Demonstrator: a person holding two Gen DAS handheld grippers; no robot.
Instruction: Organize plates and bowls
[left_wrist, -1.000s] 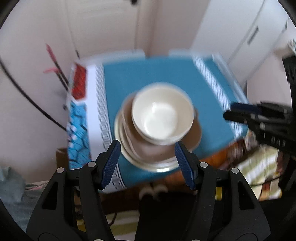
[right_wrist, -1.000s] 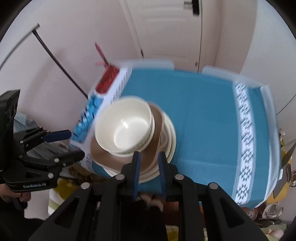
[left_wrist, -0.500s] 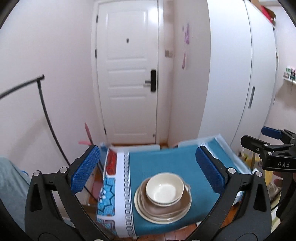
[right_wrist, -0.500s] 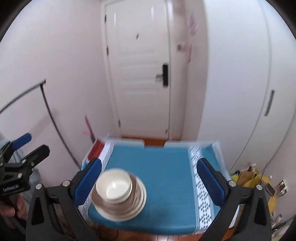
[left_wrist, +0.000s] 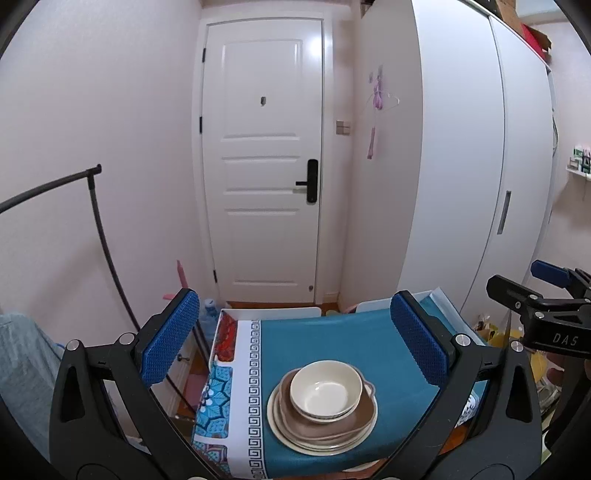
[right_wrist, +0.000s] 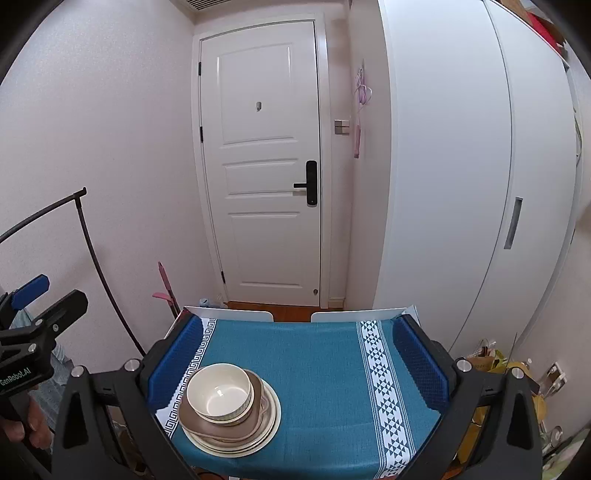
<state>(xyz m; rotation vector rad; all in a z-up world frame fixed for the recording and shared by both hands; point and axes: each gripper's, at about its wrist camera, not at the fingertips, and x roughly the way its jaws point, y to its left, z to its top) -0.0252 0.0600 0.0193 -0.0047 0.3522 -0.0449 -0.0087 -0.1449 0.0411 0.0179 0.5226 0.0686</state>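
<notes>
A cream bowl (left_wrist: 325, 392) sits on top of a stack of brown and cream plates (left_wrist: 325, 432) near the front of the teal-clothed table (left_wrist: 332, 339). The same bowl (right_wrist: 218, 393) and plate stack (right_wrist: 236, 430) show at the front left in the right wrist view. My left gripper (left_wrist: 295, 343) is wide open and empty, held back above the table's front. My right gripper (right_wrist: 295, 363) is wide open and empty too. Each gripper shows at the edge of the other's view.
A white door (left_wrist: 266, 166) faces the table, with a white wardrobe (left_wrist: 472, 166) on the right. A black clothes rail (left_wrist: 99, 229) stands to the left. Bags and clutter (right_wrist: 517, 373) lie on the floor at the right.
Both grippers have pulled back and tilted up from close above the stack. The right gripper has opened from nearly shut, and the left has opened wider. The stack has not moved.
</notes>
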